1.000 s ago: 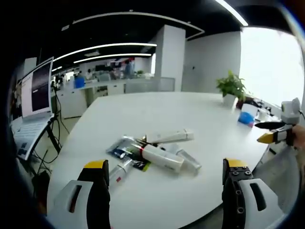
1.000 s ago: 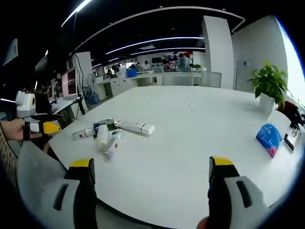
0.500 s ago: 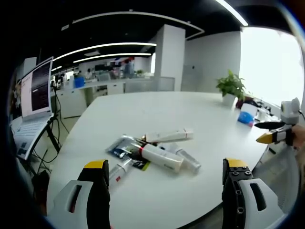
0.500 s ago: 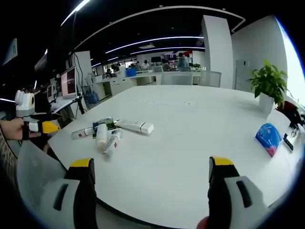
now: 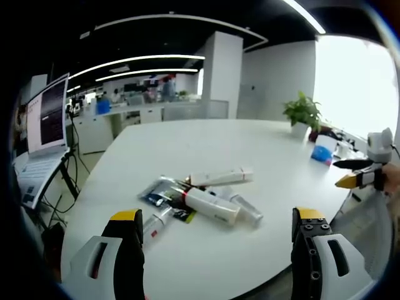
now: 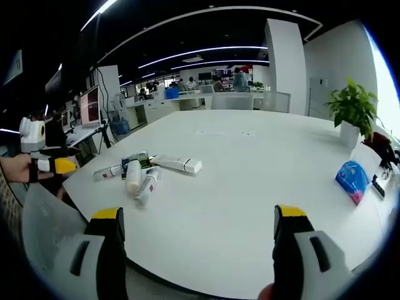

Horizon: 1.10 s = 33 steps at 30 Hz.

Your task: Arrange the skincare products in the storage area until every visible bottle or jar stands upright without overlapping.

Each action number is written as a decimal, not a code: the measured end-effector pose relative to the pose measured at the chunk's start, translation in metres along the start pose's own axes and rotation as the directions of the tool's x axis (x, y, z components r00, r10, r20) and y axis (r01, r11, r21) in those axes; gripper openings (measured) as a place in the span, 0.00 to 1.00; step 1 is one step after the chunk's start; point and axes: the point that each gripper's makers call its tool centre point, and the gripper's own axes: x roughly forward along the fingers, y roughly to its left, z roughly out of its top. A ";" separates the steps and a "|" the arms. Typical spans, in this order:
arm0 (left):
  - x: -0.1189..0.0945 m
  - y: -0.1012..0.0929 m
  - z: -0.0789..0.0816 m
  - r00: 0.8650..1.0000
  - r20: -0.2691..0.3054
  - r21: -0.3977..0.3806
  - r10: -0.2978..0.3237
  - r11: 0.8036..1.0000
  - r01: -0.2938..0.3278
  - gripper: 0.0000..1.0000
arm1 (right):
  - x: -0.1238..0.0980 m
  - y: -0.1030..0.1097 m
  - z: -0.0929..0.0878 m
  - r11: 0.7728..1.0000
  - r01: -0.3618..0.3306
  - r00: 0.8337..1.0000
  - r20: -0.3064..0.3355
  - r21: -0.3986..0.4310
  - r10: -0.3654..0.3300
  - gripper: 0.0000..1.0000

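A heap of skincare tubes and bottles lies flat and overlapping on the white table (image 5: 206, 144). In the left gripper view a long white tube (image 5: 220, 177) lies at the back, a white bottle (image 5: 209, 206) crosses the middle, a clear tube (image 5: 244, 210) is at the right and a small tube (image 5: 156, 224) at the left. My left gripper (image 5: 215, 253) is open, just short of the heap. The right gripper view shows the same heap (image 6: 142, 175) far off to the left, with the long tube (image 6: 178, 165). My right gripper (image 6: 194, 250) is open over bare table.
A potted plant (image 5: 303, 115) and a blue-white pack (image 5: 324, 152) stand at the far right; the blue pack (image 6: 351, 178) and plant (image 6: 355, 109) also show in the right gripper view. A laptop (image 5: 44, 119) sits on a stand to the left. The other gripper (image 5: 362, 175) hovers at the table's right edge.
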 end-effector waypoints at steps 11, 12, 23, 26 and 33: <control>0.000 -0.001 0.001 1.000 0.002 -0.017 -0.013 1.000 0.013 0.97 | 0.001 0.001 -0.003 1.000 -0.003 1.000 -0.023 -0.008 0.003 1.00; 0.000 0.000 0.001 1.000 0.003 -0.023 -0.014 1.000 0.014 0.97 | 0.002 0.001 -0.003 1.000 -0.005 1.000 -0.028 -0.004 0.004 1.00; 0.001 -0.003 -0.001 1.000 -0.006 -0.011 -0.025 1.000 0.025 0.97 | 0.005 0.002 -0.005 1.000 -0.007 0.999 -0.049 0.019 0.008 1.00; 0.001 -0.002 0.000 1.000 -0.005 -0.015 -0.026 1.000 0.026 0.97 | 0.008 0.003 -0.005 1.000 -0.017 0.998 -0.057 0.014 0.018 1.00; 0.001 0.000 0.001 1.000 0.003 -0.025 -0.022 0.999 0.022 0.97 | 0.020 0.007 -0.003 0.999 -0.040 0.997 -0.066 0.018 0.041 0.99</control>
